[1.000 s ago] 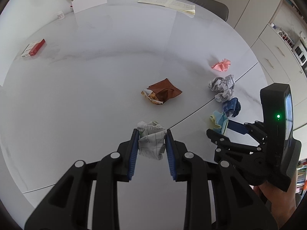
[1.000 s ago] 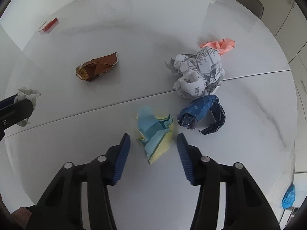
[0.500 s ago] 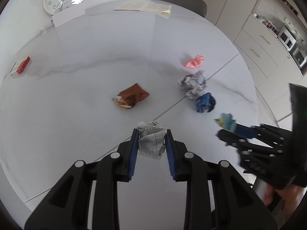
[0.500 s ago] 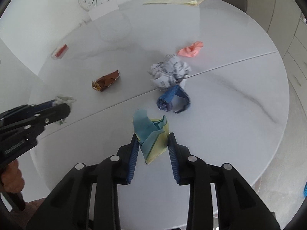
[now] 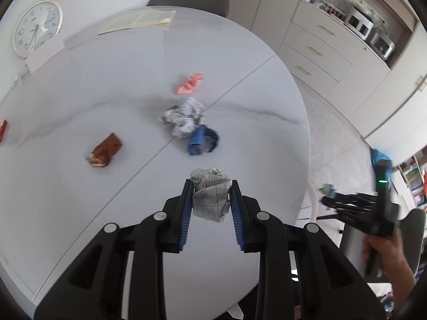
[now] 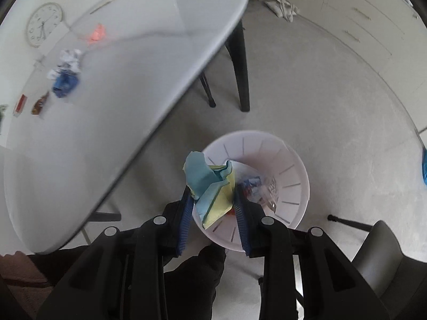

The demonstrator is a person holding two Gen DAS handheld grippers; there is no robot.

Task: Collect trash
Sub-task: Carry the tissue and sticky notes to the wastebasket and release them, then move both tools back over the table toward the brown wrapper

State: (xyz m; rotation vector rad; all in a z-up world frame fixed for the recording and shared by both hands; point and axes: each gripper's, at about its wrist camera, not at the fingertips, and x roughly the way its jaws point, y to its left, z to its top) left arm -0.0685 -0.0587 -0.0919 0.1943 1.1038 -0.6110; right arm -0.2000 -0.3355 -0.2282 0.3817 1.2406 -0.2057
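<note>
My left gripper [image 5: 210,200] is shut on a crumpled grey-white paper ball [image 5: 209,197] and holds it above the round white table [image 5: 80,186]. My right gripper [image 6: 213,200] is shut on a blue and yellow paper wad [image 6: 210,189] and holds it off the table, over a white slotted waste bin [image 6: 291,170] on the floor; the bin holds some trash. On the table lie a brown wrapper [image 5: 104,150], a white printed paper ball [image 5: 182,117], a dark blue wad [image 5: 201,142] and a pink wad [image 5: 189,84]. The right gripper also shows in the left wrist view [image 5: 327,200].
A wall clock [image 5: 34,28] and papers [image 5: 138,21] sit at the table's far side, a red box [image 5: 3,130] at its left edge. Black table legs [image 6: 240,74] stand near the bin. A dark chair [image 6: 387,253] is at the right, cabinets [image 5: 333,53] beyond.
My right gripper closed on the blue and yellow wad, lifted it and swung right, off the table to above the bin. My left gripper kept its paper ball and turned right.
</note>
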